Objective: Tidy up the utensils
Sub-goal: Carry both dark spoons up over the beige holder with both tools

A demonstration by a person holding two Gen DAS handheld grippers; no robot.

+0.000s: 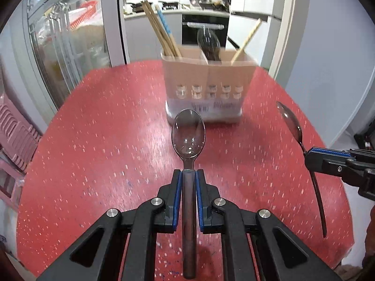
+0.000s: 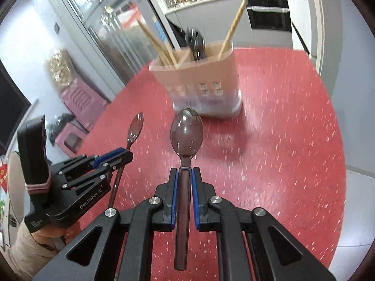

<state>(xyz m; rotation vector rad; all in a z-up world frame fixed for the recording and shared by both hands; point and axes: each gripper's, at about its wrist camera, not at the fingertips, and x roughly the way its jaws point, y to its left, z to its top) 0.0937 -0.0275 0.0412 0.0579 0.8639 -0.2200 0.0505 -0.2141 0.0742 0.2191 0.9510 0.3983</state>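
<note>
1. Two sets of tongs each pinch one translucent dark spoon above the red speckled surface.
2. Left tongs press their blue pads on the handle of the left spoon, bowl pointing forward toward the holder.
3. Right tongs clamp the right spoon the same way by its handle.
4. Ahead on the surface stands a beige utensil holder with divided compartments.
5. Wooden chopsticks lean in its left compartment, a dark spoon sits in the middle one, and a single chopstick leans at the right.
</note>
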